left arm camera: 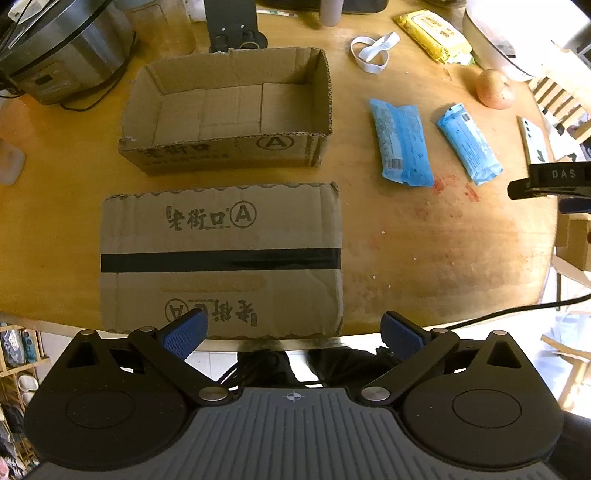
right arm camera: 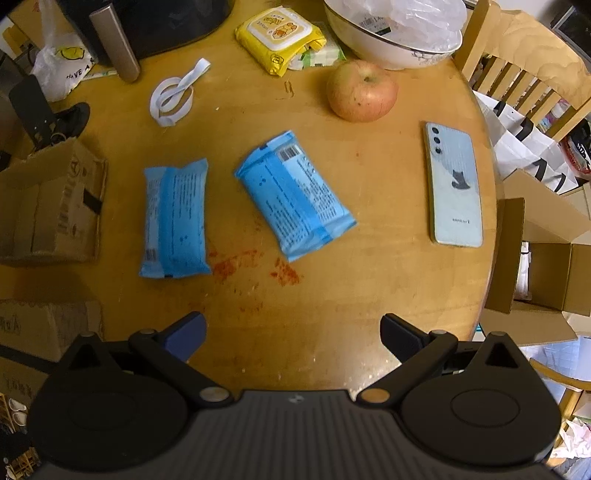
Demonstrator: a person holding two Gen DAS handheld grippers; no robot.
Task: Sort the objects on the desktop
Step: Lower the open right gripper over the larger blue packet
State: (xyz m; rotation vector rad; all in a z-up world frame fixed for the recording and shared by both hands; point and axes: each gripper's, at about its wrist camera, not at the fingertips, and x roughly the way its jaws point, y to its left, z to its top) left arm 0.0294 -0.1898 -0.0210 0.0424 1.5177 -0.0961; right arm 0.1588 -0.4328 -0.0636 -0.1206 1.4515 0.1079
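Two blue tissue packs lie on the round wooden table: one (right arm camera: 173, 221) to the left, one (right arm camera: 295, 195) tilted in the middle; both also show in the left wrist view (left arm camera: 402, 144) (left arm camera: 469, 144). An open empty cardboard box (left arm camera: 225, 151) stands at the back, and an upside-down taped box (left arm camera: 221, 258) lies in front of it. My left gripper (left arm camera: 293, 334) is open and empty over the near edge of the taped box. My right gripper (right arm camera: 293, 334) is open and empty, short of the packs.
An apple (right arm camera: 362, 90), a pale blue phone (right arm camera: 454, 188), a yellow wipes pack (right arm camera: 280, 35), a white strap (right arm camera: 173, 98) and a white bowl (right arm camera: 391, 48) lie on the table. A rice cooker (left arm camera: 59, 51) stands at the back left. A wooden chair (right arm camera: 524, 62) is at the right.
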